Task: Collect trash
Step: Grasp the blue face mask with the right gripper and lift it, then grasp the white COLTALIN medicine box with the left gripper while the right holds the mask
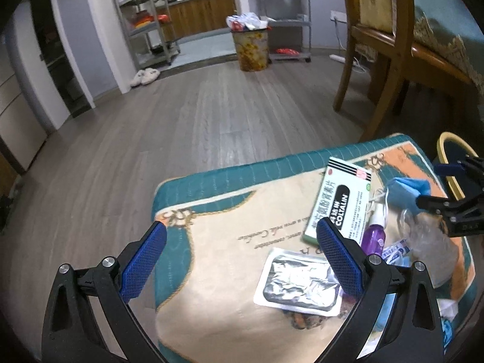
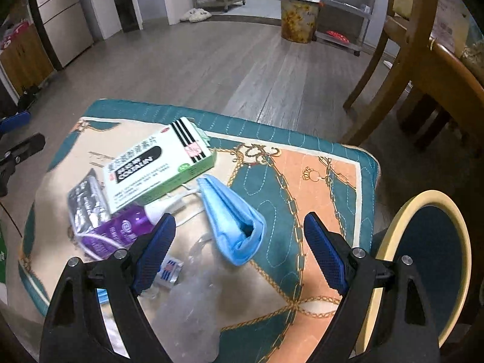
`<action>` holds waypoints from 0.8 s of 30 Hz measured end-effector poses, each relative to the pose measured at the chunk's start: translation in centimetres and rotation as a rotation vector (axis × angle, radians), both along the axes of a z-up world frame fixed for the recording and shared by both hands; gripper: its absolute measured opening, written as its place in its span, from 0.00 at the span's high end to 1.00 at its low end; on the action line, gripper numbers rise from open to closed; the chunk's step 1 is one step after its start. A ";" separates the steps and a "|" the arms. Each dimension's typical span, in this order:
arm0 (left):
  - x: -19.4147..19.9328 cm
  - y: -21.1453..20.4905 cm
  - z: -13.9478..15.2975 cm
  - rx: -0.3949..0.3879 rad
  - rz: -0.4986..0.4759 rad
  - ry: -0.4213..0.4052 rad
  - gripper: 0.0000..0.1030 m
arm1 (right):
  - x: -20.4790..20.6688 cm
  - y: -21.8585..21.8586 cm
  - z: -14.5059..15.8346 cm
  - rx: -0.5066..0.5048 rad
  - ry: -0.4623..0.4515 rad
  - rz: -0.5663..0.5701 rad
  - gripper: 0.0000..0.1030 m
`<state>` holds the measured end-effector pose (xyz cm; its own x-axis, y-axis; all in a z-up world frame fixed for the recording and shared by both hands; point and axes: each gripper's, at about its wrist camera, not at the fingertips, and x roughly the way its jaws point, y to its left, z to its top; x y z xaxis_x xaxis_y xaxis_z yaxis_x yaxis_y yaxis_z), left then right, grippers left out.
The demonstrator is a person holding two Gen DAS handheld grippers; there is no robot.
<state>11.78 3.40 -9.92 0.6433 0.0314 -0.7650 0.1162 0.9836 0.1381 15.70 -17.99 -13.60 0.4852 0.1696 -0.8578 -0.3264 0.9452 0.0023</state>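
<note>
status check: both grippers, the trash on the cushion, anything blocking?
Left gripper open, empty, above foil blister pack. Right gripper open, empty, over blue face mask. Medicine box, purple bottle untouched on cushion. Nothing blocking.

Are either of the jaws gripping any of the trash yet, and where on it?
Nothing is held. The left gripper and right gripper both have open jaws above the cushion; the blue mask lies untouched.

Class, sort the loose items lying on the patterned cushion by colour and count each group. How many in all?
Blue: 1, the face mask
Green and white: 1, the medicine box
Purple: 1, the small bottle
Silver: 1, the foil blister pack
Clear: 1, the plastic bag
White with blue print: 1, the small sachet
Total: 6
</note>
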 end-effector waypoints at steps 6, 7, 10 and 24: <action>1.4 -2.5 -1.0 -0.029 -0.052 0.017 0.05 | 0.5 -0.2 -0.8 -0.010 0.048 0.004 0.77; 1.6 -3.0 -1.2 -0.028 -0.062 0.020 0.05 | 0.3 -0.4 -0.6 -0.004 0.046 0.009 0.80; 2.4 -4.6 -2.1 -0.011 -0.091 0.036 0.05 | -0.2 -0.8 0.3 0.007 0.029 0.019 0.86; 5.9 -8.7 -5.9 0.000 -0.149 0.119 0.05 | -1.1 -5.9 4.3 0.139 -0.038 -0.098 0.89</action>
<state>17.73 -5.31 -15.80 0.5455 -0.0578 -0.8361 0.2765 0.9542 0.1145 14.64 -23.84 -9.28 0.5372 0.2350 -0.8101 -0.2346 0.9641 0.1241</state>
